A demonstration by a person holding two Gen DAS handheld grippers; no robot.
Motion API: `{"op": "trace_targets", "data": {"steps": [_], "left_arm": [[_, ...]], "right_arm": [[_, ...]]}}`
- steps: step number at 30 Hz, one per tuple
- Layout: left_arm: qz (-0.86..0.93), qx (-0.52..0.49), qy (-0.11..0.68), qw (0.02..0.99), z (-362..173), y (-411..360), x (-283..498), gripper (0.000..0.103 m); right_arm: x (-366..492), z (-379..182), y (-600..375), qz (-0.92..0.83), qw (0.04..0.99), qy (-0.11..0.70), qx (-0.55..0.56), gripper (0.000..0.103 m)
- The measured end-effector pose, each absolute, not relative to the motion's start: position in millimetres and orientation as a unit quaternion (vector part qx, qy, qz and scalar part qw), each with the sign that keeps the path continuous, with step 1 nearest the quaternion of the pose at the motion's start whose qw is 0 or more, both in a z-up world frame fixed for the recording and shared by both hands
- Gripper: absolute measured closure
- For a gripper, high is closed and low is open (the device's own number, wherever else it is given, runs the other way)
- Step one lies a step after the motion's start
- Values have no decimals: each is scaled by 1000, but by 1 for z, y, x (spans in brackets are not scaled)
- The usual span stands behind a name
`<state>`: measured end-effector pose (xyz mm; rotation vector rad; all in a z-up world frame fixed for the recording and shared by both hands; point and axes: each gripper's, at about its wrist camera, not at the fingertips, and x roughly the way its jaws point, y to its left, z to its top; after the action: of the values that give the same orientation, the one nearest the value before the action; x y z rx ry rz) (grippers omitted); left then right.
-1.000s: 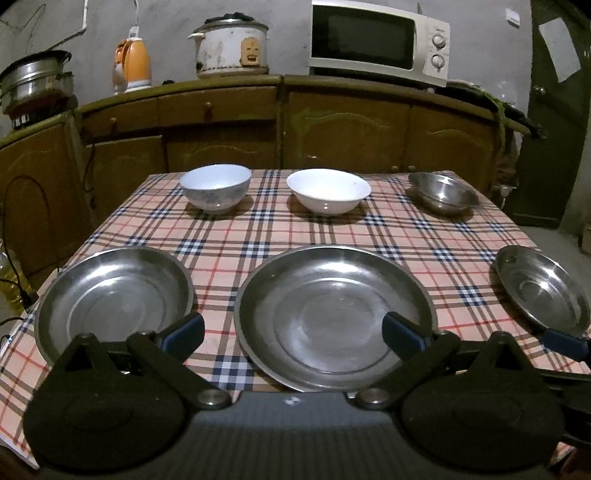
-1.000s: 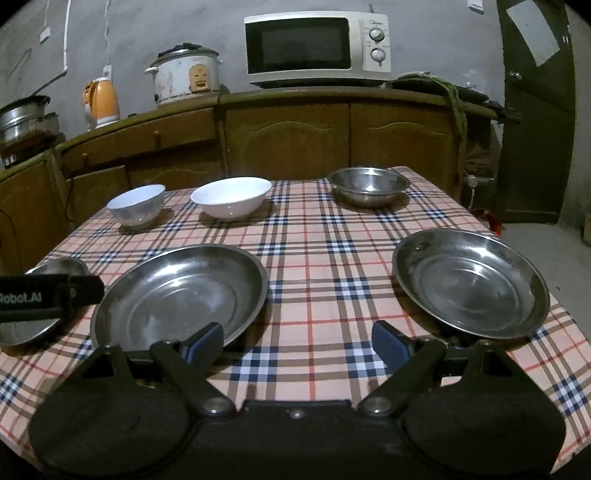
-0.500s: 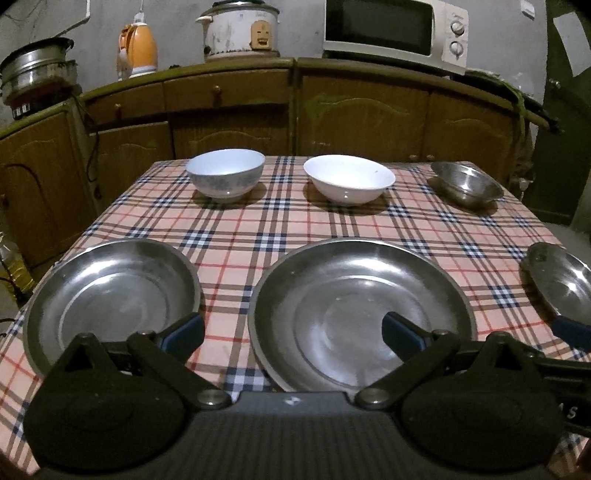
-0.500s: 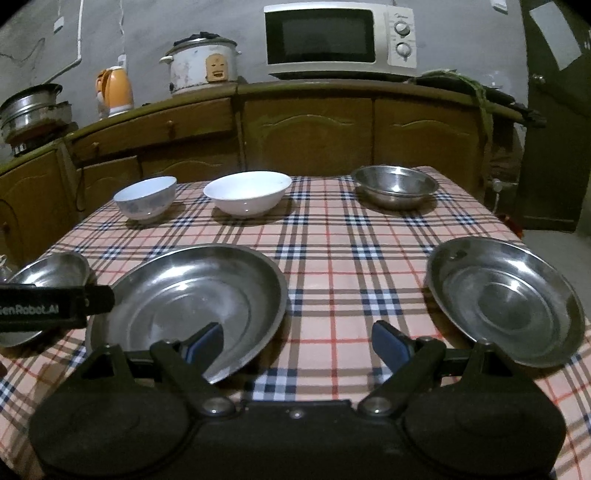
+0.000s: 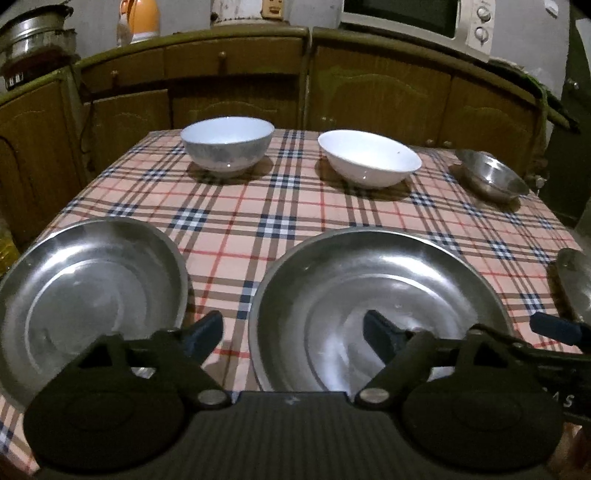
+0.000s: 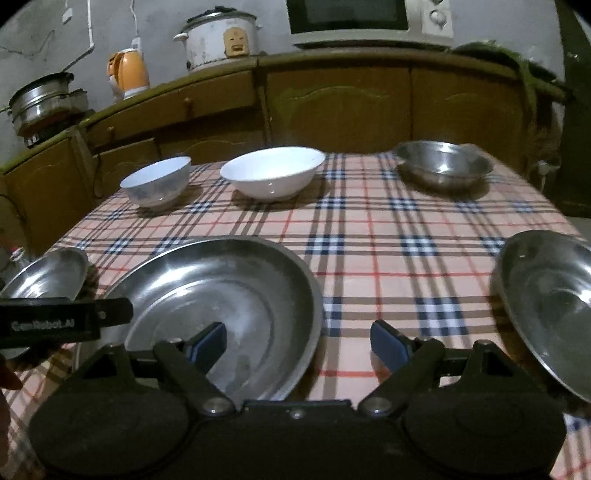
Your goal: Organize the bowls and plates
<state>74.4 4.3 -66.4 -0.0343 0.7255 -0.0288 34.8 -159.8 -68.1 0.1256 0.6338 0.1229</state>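
Note:
A large steel plate (image 5: 369, 280) (image 6: 221, 288) lies at the near middle of the checked table, with a smaller steel plate on its left (image 5: 88, 288) and another on its right (image 6: 546, 302). My left gripper (image 5: 293, 338) straddles the large plate's left rim. Its jaws are closing and the pads are clear of the metal. My right gripper (image 6: 299, 343) straddles the same plate's right rim, jaws wide and closing slightly. A blue-white bowl (image 5: 227, 146), a white bowl (image 5: 369, 158) and a steel bowl (image 5: 487, 177) stand in a row at the far edge.
Wooden cabinets (image 6: 332, 107) run behind the table, carrying a microwave (image 6: 369, 18), a rice cooker (image 6: 218, 37), an orange kettle (image 6: 127, 74) and stacked pots (image 6: 40, 99). A dark door (image 6: 572, 110) is at the right. Bare checked cloth (image 6: 388, 229) lies between plates and bowls.
Both grippers have moved forward and down over the large plate, which now fills more of each view. The left gripper's fingers have drawn closer together.

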Motion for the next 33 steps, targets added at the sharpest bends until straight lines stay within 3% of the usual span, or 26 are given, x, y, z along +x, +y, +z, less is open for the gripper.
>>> {"op": "trace_targets", "data": {"steps": [1,2,4,7,9,12,33], "left_arm": [[-20,-20,360,933,-69,5,78,38],[-23,-23,365,931,-71,6,80,41],[-17,-19,370,929,-75,6,85,63],[-5,-28,375,927,-80,12,89,77],[-2,-31,376,926,-80,14,89,82],[-11,-35,377,925,-77,12,87,88],[-65,-18,313,947,-16,-41,57,88]], "right_arm": [[40,-70,-159,66,944,318,60,11],[43,-73,-158,70,941,324,61,18],[50,-77,-156,81,936,335,67,34],[53,-78,-157,67,938,333,70,52],[53,-78,-164,56,938,333,82,71],[50,-76,-175,47,937,333,95,74],[-13,-12,-224,0,962,260,81,74]]}}
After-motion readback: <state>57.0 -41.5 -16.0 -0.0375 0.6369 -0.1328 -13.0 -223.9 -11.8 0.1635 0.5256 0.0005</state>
